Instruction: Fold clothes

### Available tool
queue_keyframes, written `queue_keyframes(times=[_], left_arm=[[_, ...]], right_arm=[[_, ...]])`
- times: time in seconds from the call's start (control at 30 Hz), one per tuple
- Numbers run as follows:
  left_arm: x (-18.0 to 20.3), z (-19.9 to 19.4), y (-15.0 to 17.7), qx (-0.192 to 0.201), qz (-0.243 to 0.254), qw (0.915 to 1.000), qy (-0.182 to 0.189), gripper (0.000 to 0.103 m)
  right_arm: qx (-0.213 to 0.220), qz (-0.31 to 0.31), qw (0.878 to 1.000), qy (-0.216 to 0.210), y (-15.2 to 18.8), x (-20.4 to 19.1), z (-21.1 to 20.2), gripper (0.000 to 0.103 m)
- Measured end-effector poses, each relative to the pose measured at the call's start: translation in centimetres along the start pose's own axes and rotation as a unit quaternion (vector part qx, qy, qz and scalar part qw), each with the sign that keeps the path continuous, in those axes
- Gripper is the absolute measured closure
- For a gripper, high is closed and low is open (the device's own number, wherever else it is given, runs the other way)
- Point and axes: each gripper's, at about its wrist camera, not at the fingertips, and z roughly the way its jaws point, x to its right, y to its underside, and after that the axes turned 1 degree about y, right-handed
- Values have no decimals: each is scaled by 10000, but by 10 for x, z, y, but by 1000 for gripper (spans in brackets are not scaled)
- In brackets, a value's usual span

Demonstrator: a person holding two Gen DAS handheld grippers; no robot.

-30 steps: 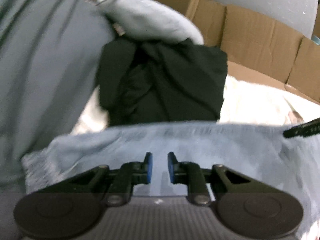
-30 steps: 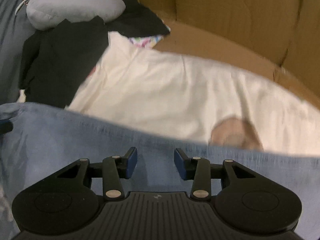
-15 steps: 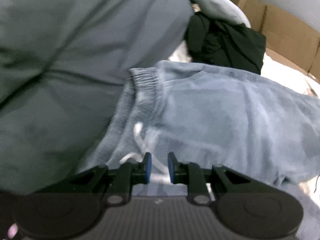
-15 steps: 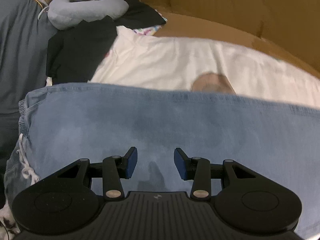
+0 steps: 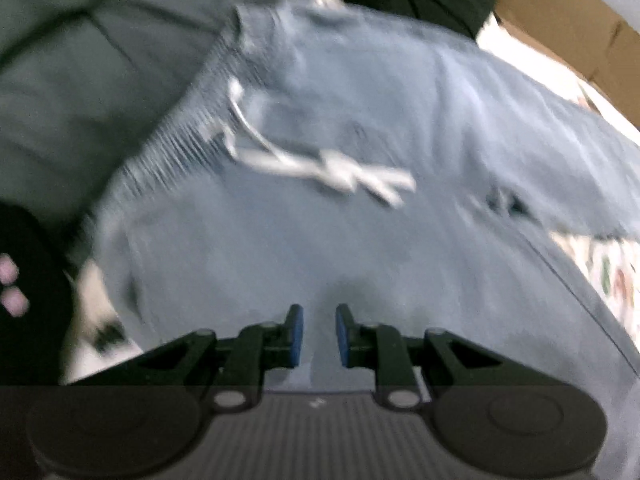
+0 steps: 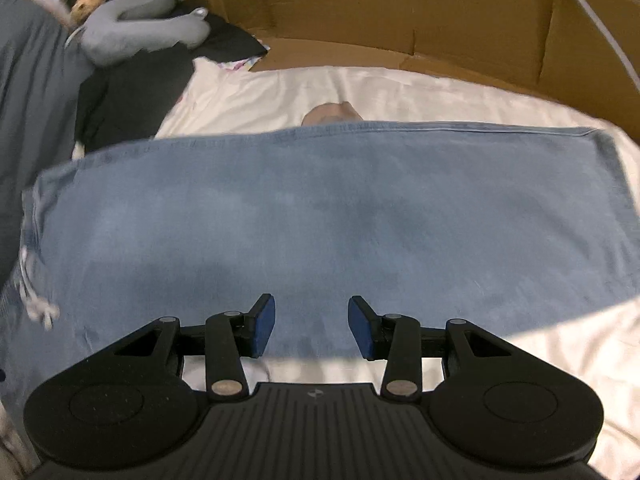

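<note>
No readable text, labels or numbers (left view blurred)

The blue shorts point(image 6: 320, 220) lie flat across the white sheet point(image 6: 400, 92), with open sheet beyond their far edge and at the near right. Cardboard walls point(image 6: 400, 12) close off the far side. A black garment point(image 6: 132, 92) and grey pillow point(image 6: 140, 36) crowd the far left.

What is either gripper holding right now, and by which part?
Nothing. The right gripper is open above the blue denim shorts; the left gripper shows a gap too, with no fabric pinched.
</note>
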Motion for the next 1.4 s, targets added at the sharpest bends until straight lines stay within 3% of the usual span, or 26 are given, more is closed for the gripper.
queue_keyframes(times=[0.13, 0.3, 0.4, 0.53, 0.83, 1.13, 1.27, 1.33, 1.4], left_arm=[[9, 15, 18, -207, 99, 9997, 119, 84], [-1, 37, 20, -333, 112, 9989, -306, 83], [-7, 45, 15, -432, 56, 9985, -341, 85], [-13, 45, 6, -308, 47, 9974, -655, 85], [-16, 34, 5, -244, 212, 9952, -925, 81], [-52, 49, -5, -149, 168, 9899, -1400, 80], [-91, 48, -14, -94, -377, 9866, -1584, 80], [-109, 34, -20, 71, -767, 9878, -1356, 83], [-117, 17, -23, 277, -848, 9880, -1260, 83]], right_arm=[[-190, -313, 9992, 132, 43, -4, -17, 56], [-719, -143, 9969, 303, 99, 13, -26, 56], [-952, 12, 9944, 450, 126, 30, -31, 56], [-1159, 130, 9913, 616, 156, 44, -44, 56], [-1333, 323, 9880, 711, 186, 52, -57, 56], [-1650, -68, 9847, 552, 219, 23, -44, 55], [-1729, -182, 9830, 588, 225, 18, -40, 55], [-1758, -252, 9822, 606, 223, 16, -41, 55], [-1769, -297, 9819, 610, 222, 13, -43, 55]])
